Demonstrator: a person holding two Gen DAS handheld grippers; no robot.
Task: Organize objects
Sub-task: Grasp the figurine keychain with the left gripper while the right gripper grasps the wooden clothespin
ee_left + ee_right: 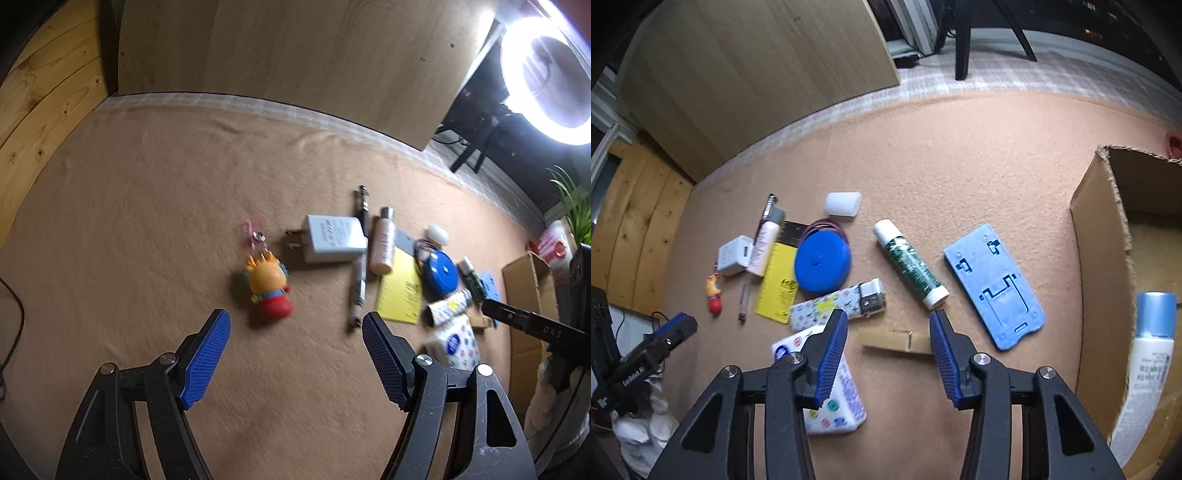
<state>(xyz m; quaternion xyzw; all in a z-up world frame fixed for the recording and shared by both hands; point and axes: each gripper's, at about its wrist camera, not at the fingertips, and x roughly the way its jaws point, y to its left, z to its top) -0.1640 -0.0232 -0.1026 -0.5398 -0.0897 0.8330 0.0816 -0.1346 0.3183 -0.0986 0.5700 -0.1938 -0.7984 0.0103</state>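
Note:
My left gripper (pixel 295 317) hangs open over bare cloth, just short of an orange and red toy keychain (pixel 269 288). Past the toy lie a white charger (pixel 332 238), a pink tube (pixel 384 243) and a pen (pixel 358 291). My right gripper (pixel 888 314) is open, tilted down over a small wooden clip (pixel 894 341) that lies between its fingers; the pads do not press on it. A patterned tissue pack (pixel 838 398) sits partly under its left finger. Beyond are a patterned tube (pixel 827 306), a glue stick (pixel 910 267), a blue plastic plate (pixel 995 284) and a blue round case (pixel 822 264).
An open cardboard box (pixel 1108 258) stands at the right and holds a white bottle with a blue cap (pixel 1148 354). A yellow card (pixel 777 282) and a white block (pixel 843 203) lie among the items. A wooden board (pixel 280 55) leans at the back, beside a ring light (pixel 546 74).

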